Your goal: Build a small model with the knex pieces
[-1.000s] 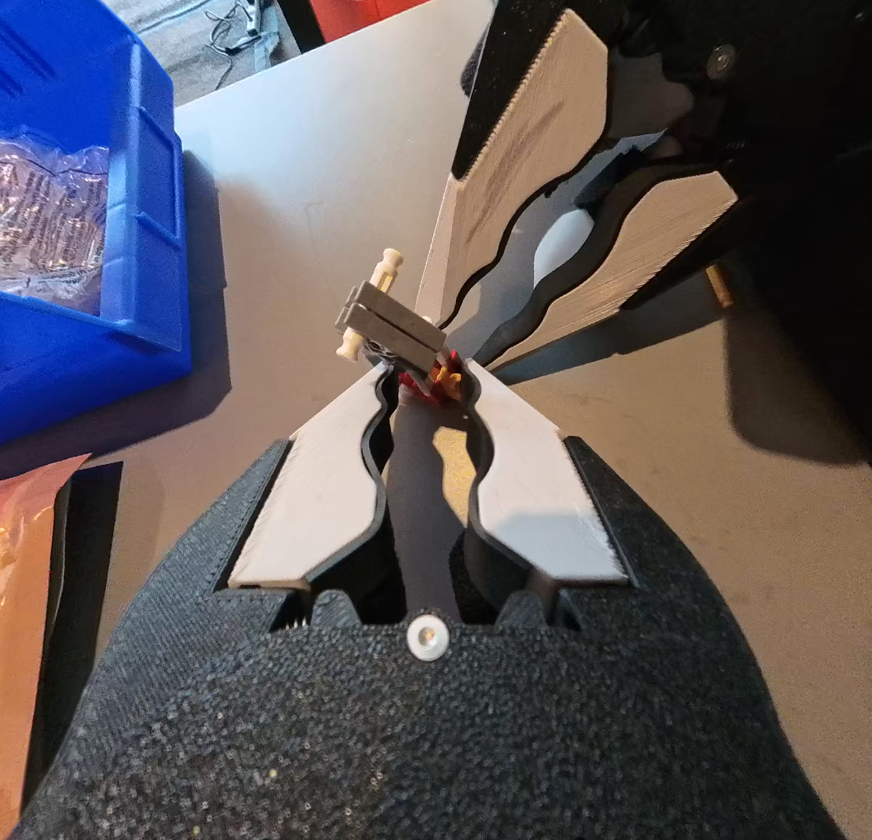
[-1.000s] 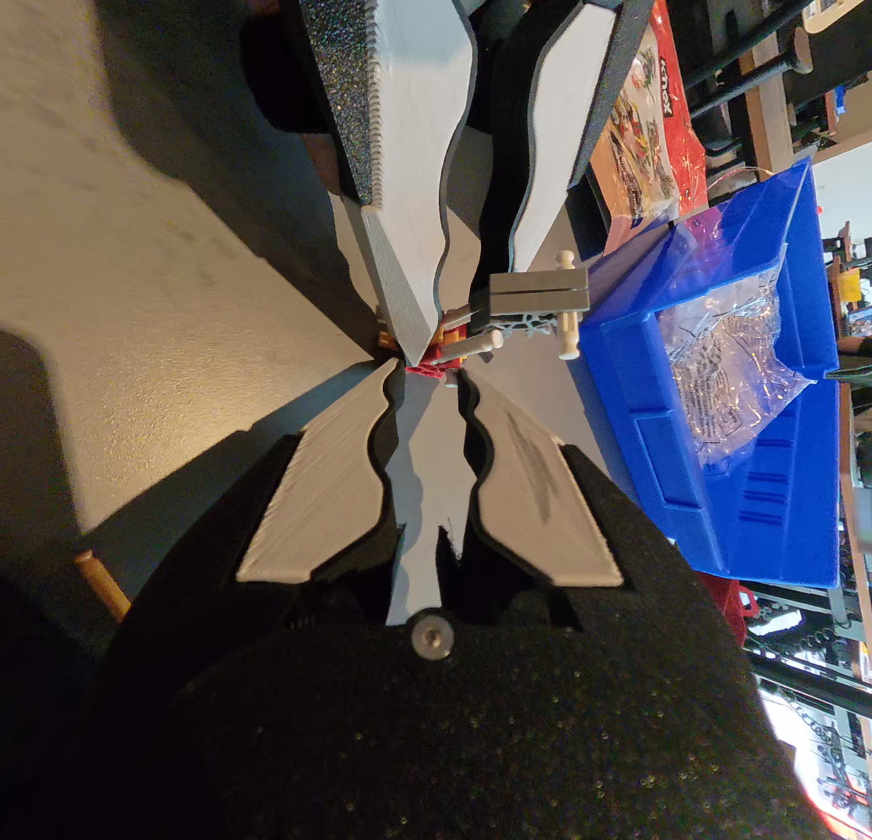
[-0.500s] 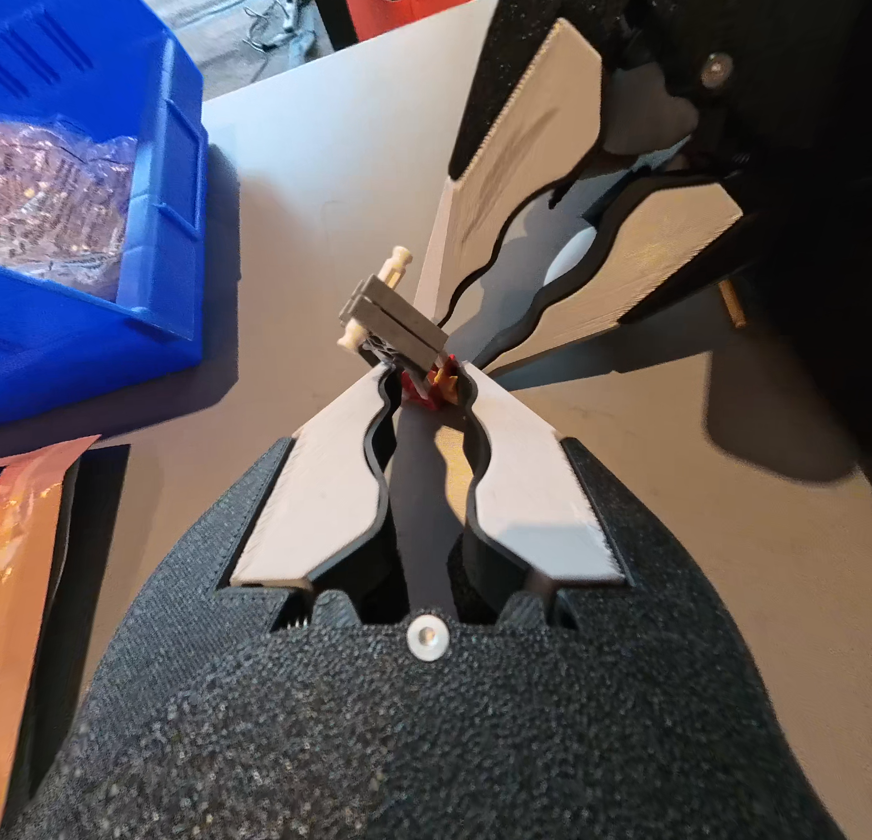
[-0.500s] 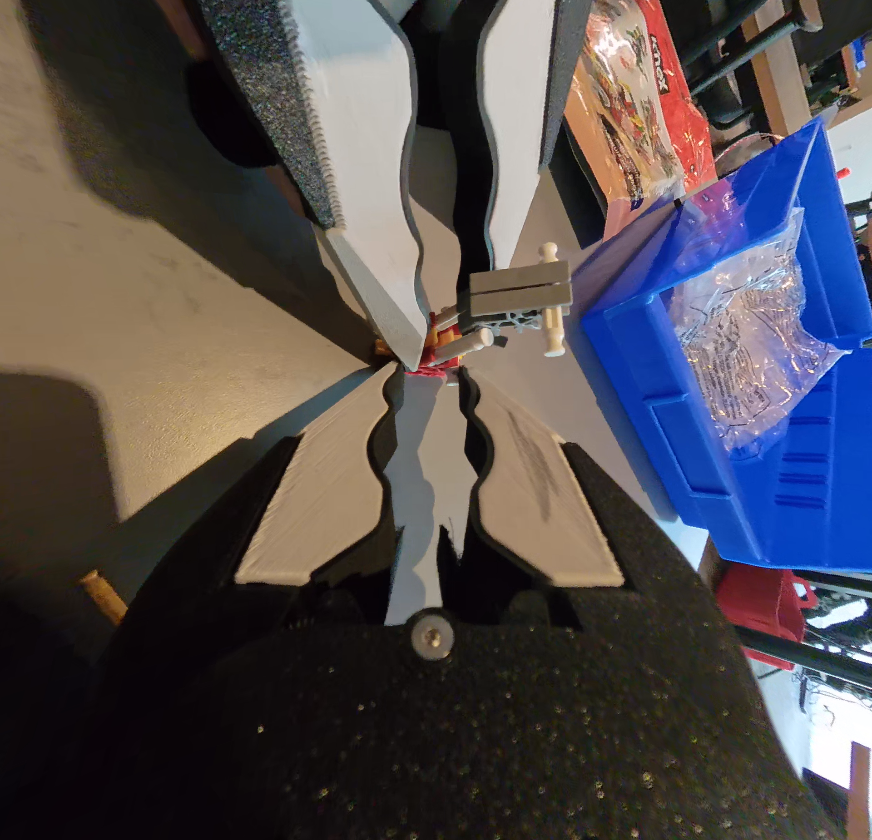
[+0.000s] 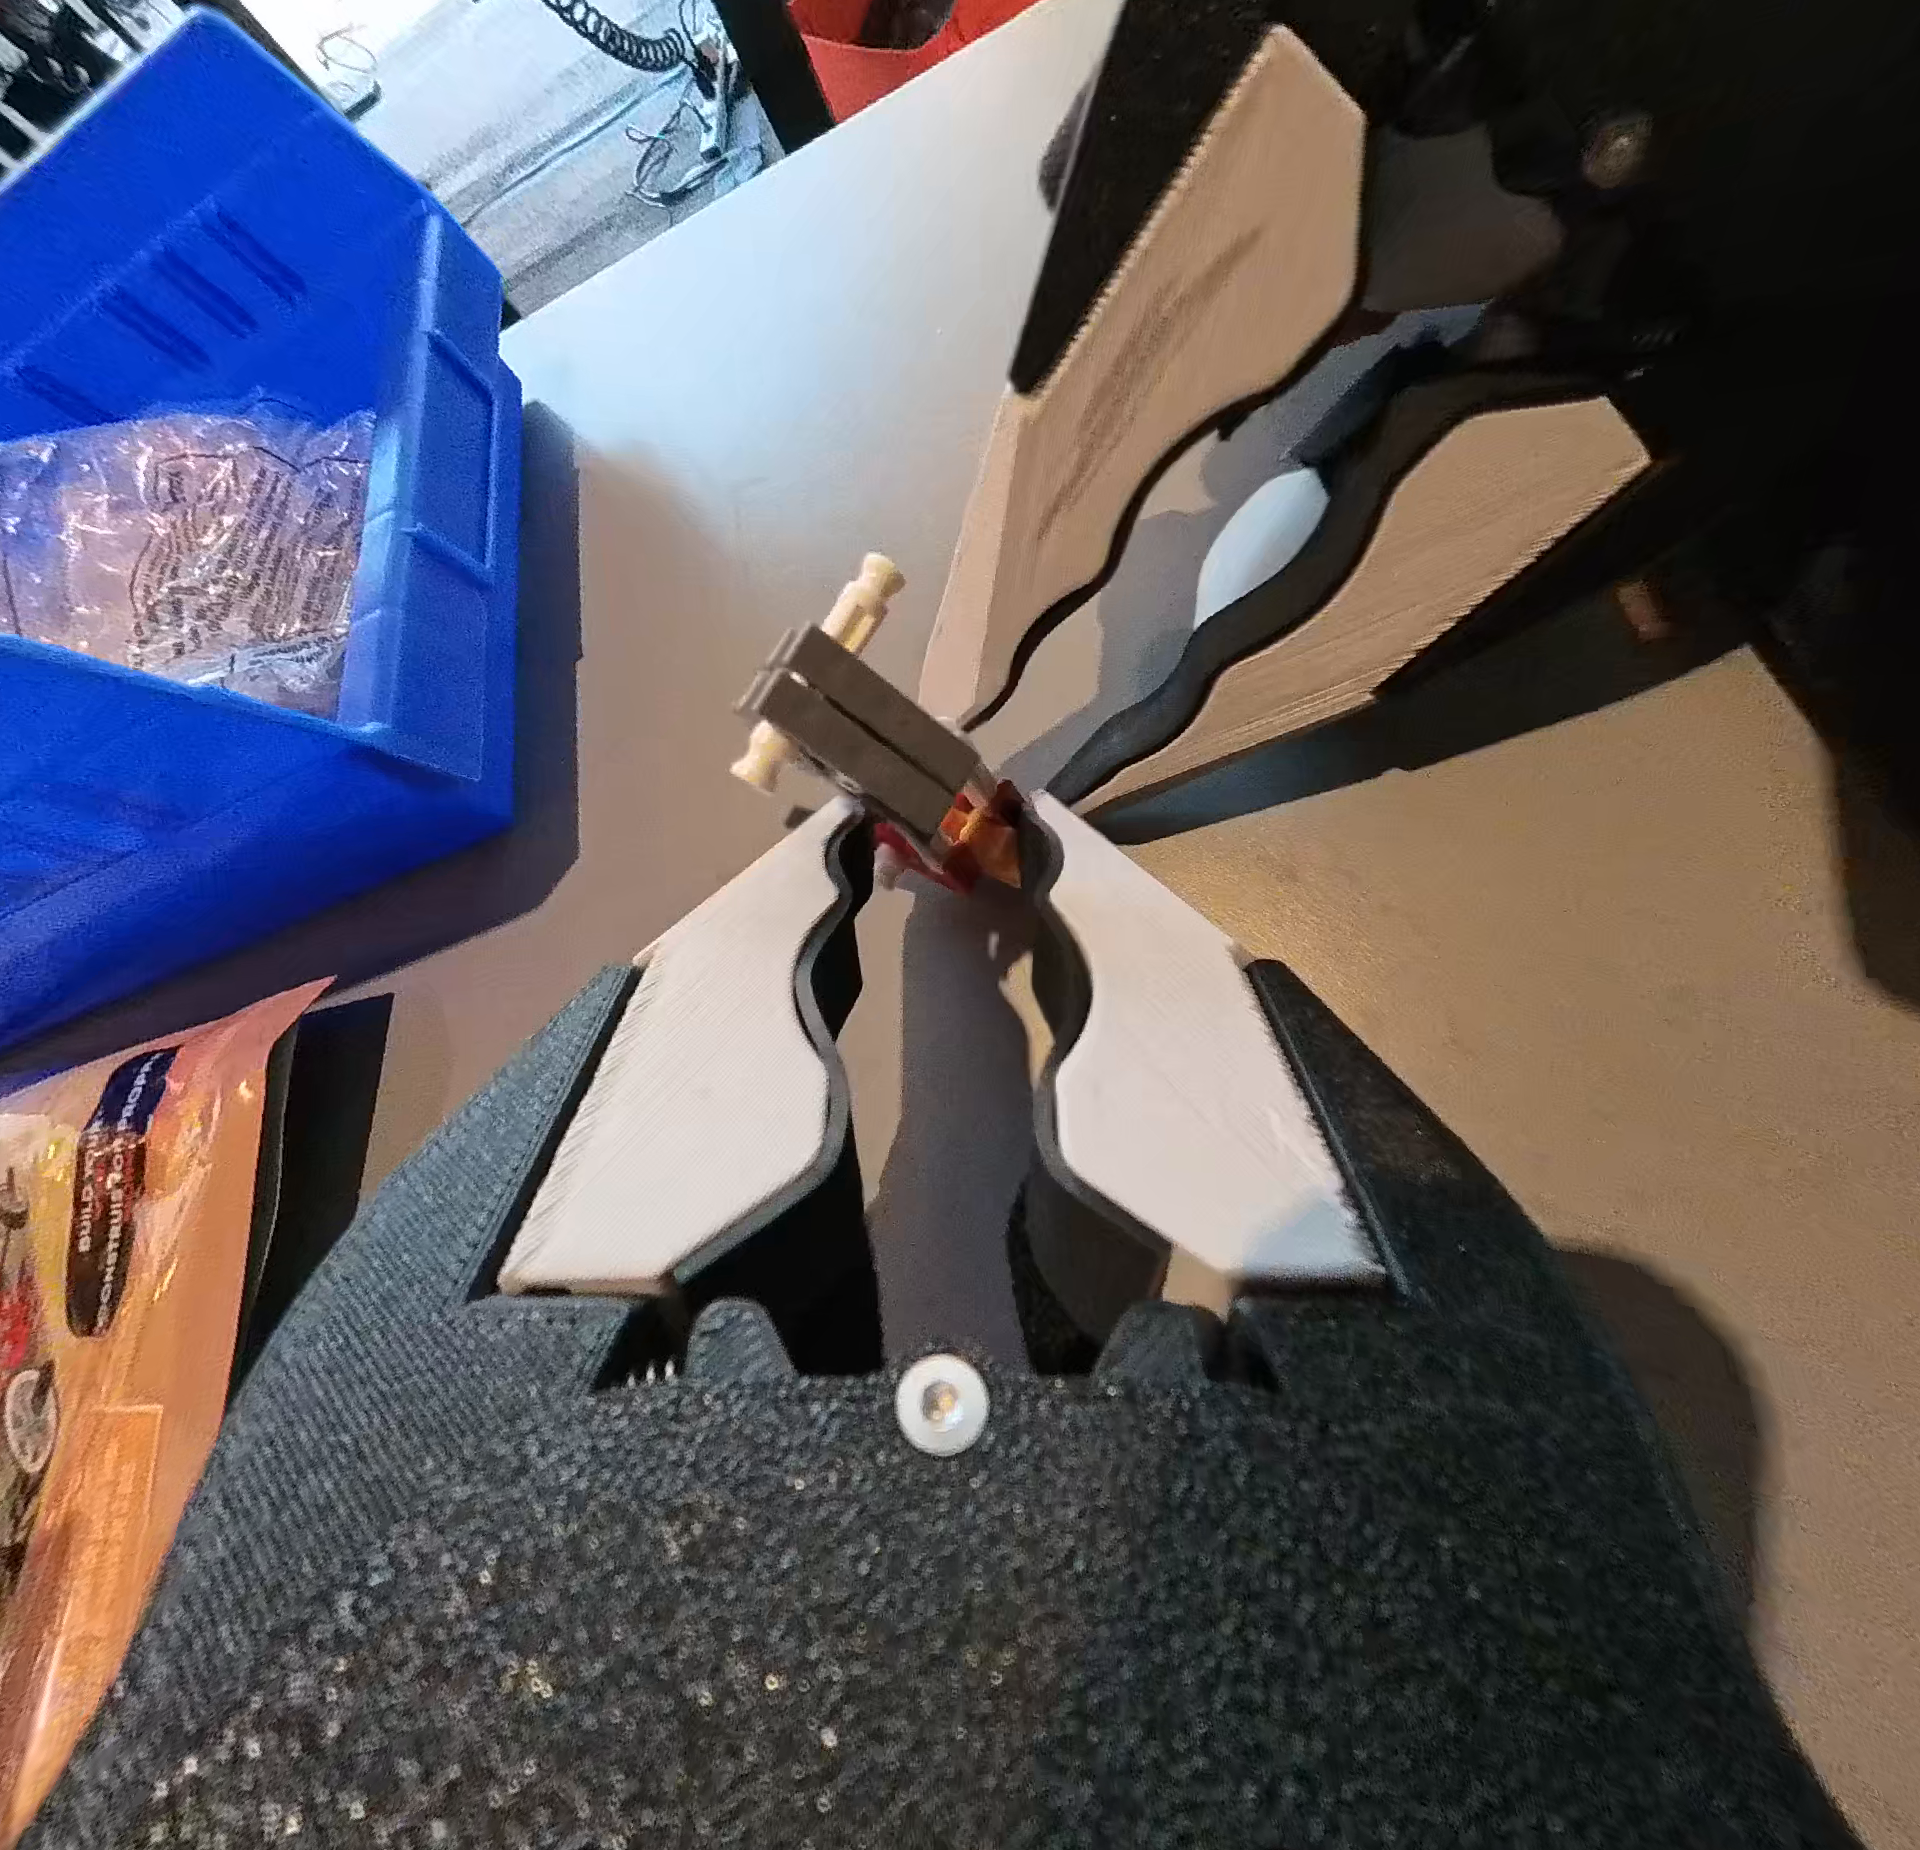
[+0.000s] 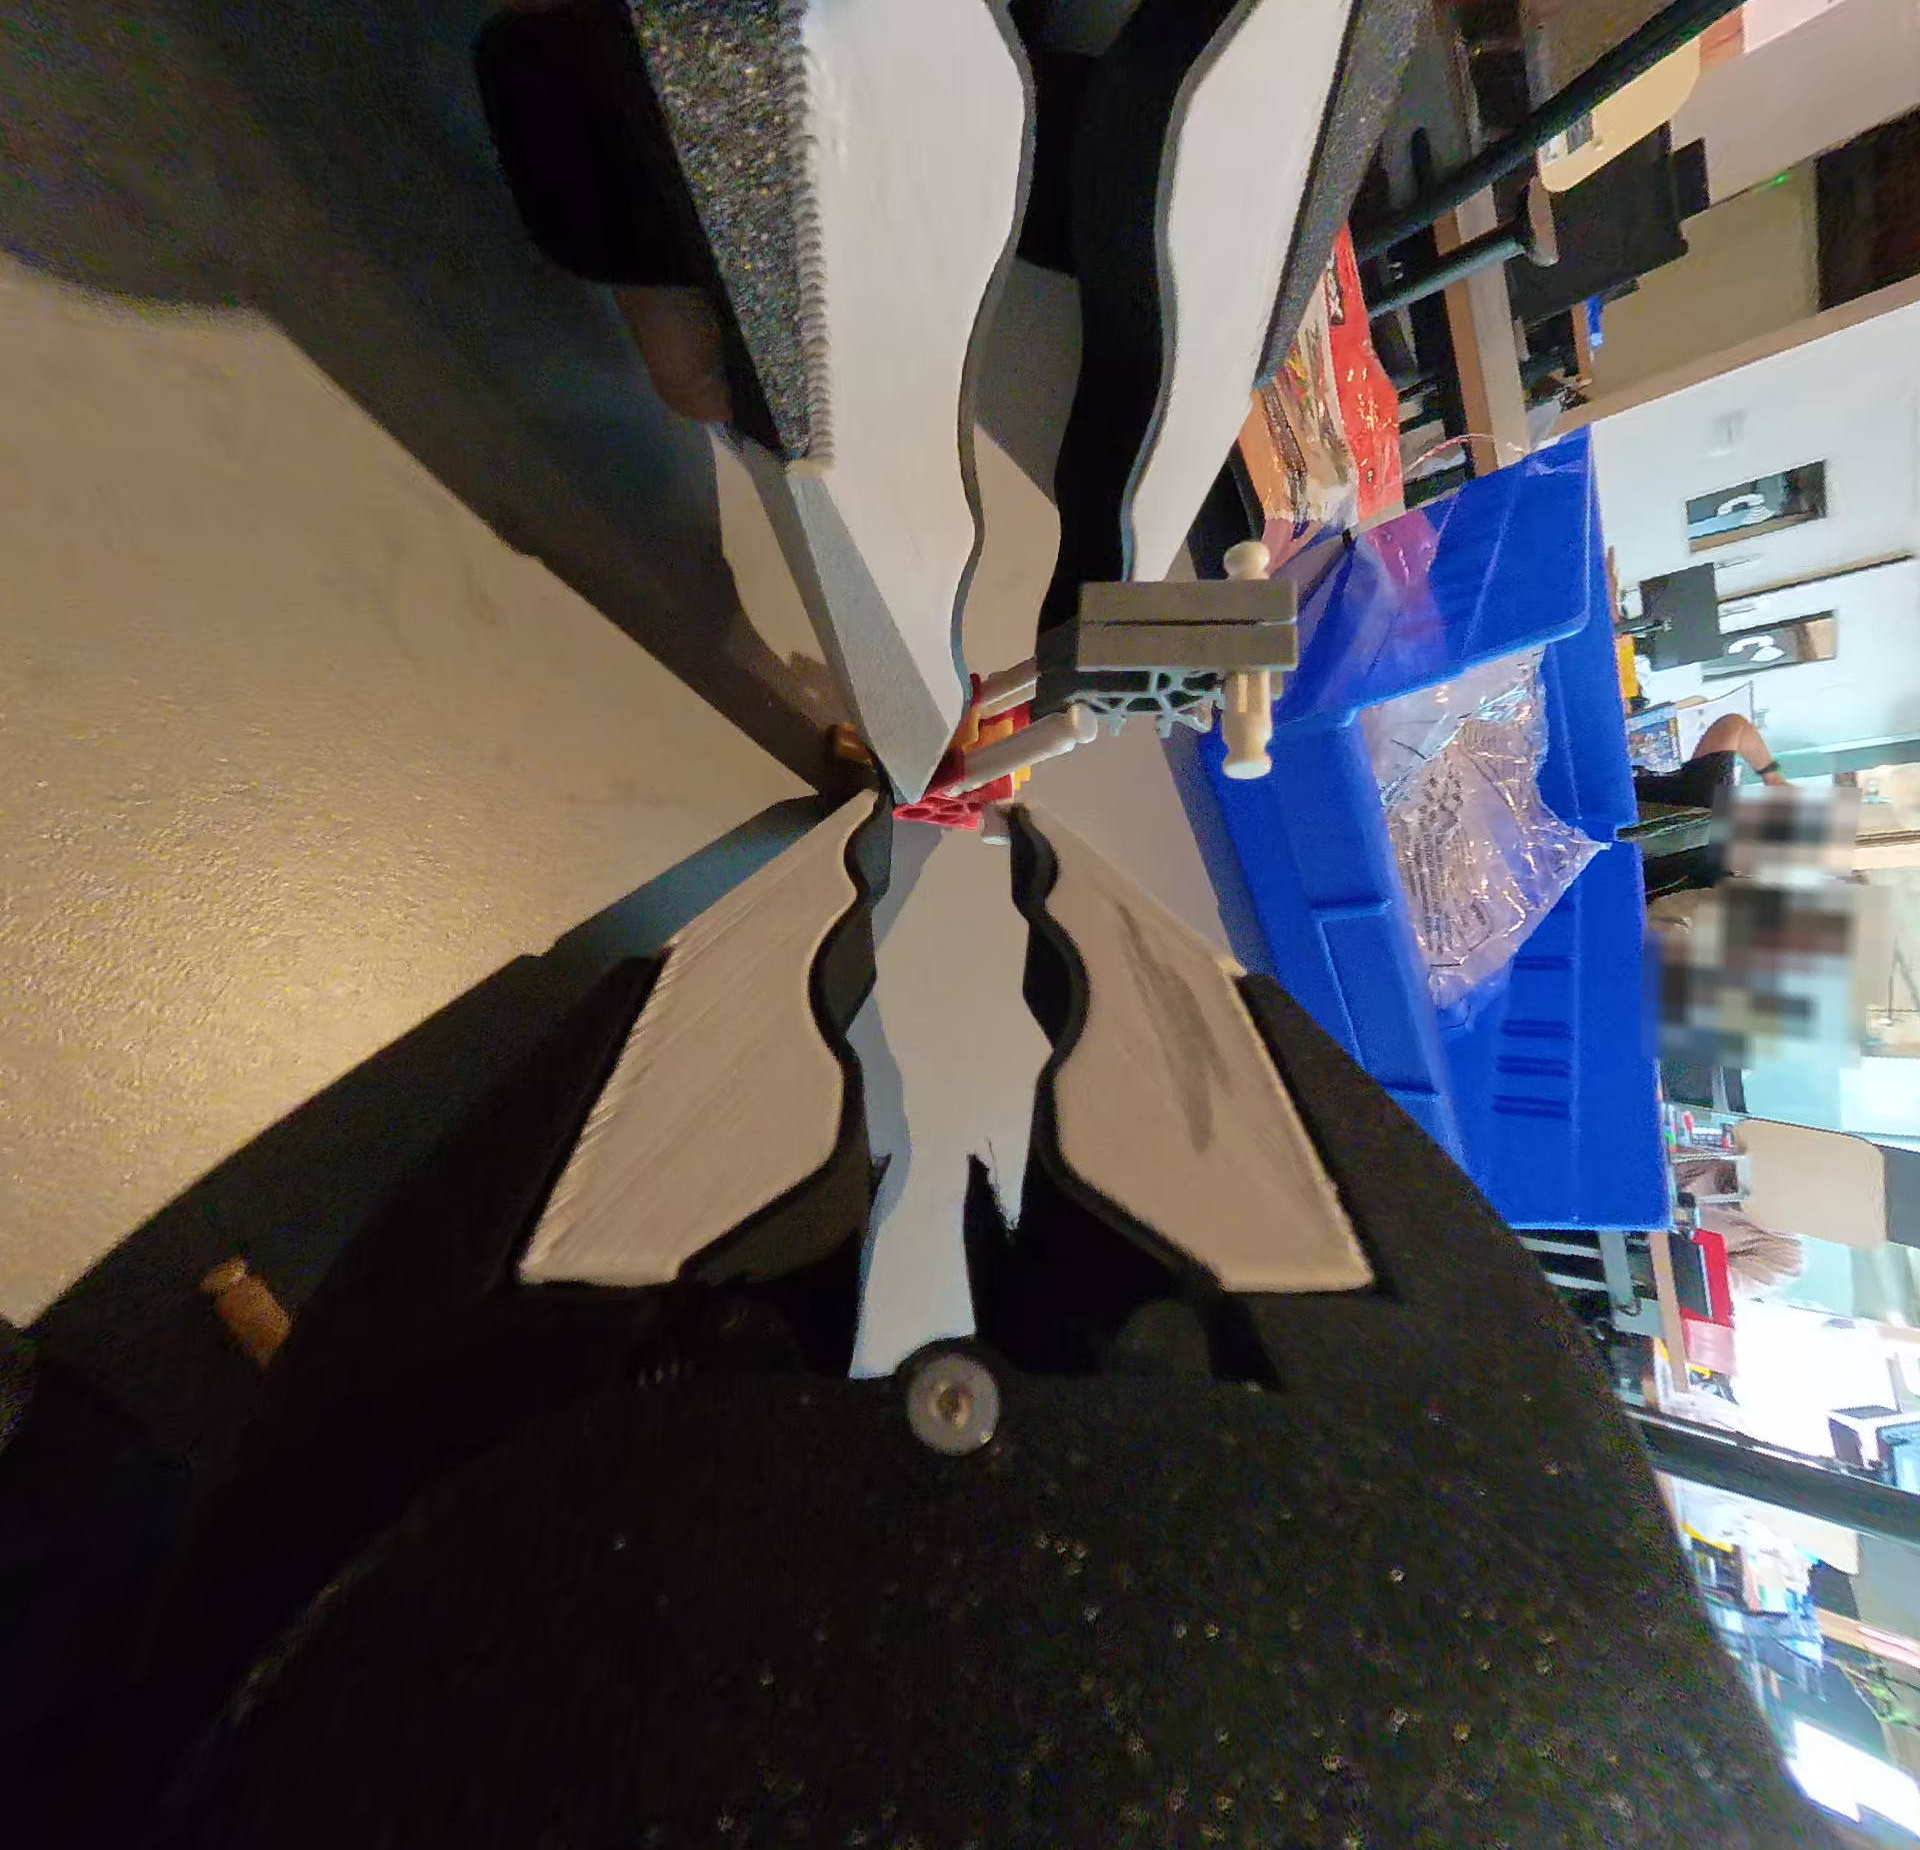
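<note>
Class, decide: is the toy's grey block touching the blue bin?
Apart. In the left wrist view, bare table separates the grey block from the blue bin.

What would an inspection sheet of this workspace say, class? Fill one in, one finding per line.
Surface: pale table, in shadow near the grippers.
Job's things: small toy assembly of grey blocks, white rods, red and orange connectors.
Clutter: blue bin holding a plastic bag; orange packet; small peg.
Grippers: left gripper and right gripper both shut on the toy assembly.
Cables: coiled cord on the floor beyond.
Surroundings: red basket.
</note>
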Motion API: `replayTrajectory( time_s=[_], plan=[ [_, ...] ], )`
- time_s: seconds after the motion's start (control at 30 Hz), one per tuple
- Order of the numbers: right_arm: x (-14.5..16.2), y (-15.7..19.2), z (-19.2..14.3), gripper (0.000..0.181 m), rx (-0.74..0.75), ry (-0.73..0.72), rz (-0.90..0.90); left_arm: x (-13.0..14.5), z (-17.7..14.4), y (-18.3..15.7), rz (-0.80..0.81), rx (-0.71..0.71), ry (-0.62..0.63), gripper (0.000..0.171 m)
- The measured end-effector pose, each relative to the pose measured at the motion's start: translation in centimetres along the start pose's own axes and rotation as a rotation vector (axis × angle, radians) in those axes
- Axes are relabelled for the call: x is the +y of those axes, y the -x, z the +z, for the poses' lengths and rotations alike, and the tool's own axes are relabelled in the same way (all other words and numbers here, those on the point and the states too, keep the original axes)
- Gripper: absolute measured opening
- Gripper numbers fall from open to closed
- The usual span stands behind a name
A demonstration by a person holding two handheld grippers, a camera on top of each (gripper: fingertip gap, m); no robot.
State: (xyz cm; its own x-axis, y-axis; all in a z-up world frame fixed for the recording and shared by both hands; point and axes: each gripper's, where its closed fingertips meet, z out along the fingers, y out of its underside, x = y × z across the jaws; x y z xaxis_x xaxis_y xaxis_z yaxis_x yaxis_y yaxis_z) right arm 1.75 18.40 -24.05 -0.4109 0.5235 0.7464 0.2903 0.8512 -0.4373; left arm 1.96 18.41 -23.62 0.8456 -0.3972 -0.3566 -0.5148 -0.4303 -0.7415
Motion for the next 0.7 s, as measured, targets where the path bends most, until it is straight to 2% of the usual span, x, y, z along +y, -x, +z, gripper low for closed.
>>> replayTrajectory(
  time_s=[0.23, 0.7],
  plan=[
    [-0.07, 0.04, -0.06, 0.020, 0.033, 0.009, -0.036, 0.38, 0.07, -0.06, -0.032, 0.026, 0.023, 0.027],
    [-0.05, 0.25, -0.05, 0.018, 0.035, 0.015, -0.013, 0.29, 0.29, -0.21, 0.003, -0.035, 0.040, 0.024]
  ],
)
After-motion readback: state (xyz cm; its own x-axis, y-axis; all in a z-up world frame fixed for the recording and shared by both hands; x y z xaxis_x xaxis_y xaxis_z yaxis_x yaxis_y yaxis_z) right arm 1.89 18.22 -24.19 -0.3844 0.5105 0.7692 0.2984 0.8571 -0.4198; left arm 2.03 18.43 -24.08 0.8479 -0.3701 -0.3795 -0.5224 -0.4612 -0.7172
